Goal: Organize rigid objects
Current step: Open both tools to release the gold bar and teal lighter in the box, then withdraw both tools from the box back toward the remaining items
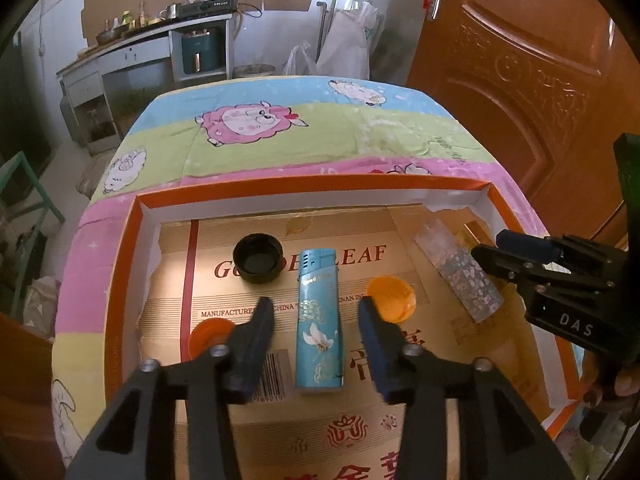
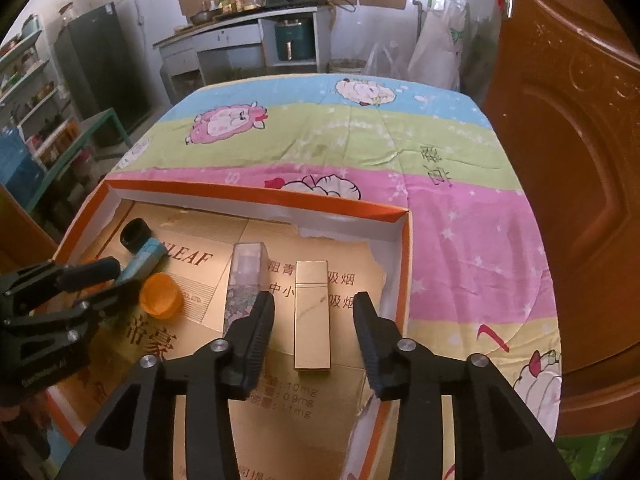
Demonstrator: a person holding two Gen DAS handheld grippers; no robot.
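Fingers of the left gripper (image 1: pixel 316 304) stand spread either side of the blue lighter (image 1: pixel 320 320), pads clear of its sides, nothing pinched. Fingers of the right gripper (image 2: pixel 314 300) are likewise spread about the gold lighter (image 2: pixel 312 316), not touching it.

Landmark: the orange-rimmed box (image 1: pixel 120 264) on the sheep-print cloth (image 1: pixel 280 128).

Both lighters lie flat on the printed cardboard floor of the box. The blue lighter sits mid-box, long axis running along the line of the fingers, head toward the far wall. The gold lighter lies toward the box's right wall, long axis also parallel to the fingers, cap end toward the far wall.

Obstructions inside the box: a black cap (image 1: pixel 258 258) left of the blue lighter's head; an orange cap (image 1: pixel 391 299) just beside the left gripper's right finger; a second orange cap (image 1: pixel 210 336) partly behind its left finger; a clear flower-patterned case (image 2: pixel 245 284) close beside the gold lighter, its near end behind the right gripper's left finger.
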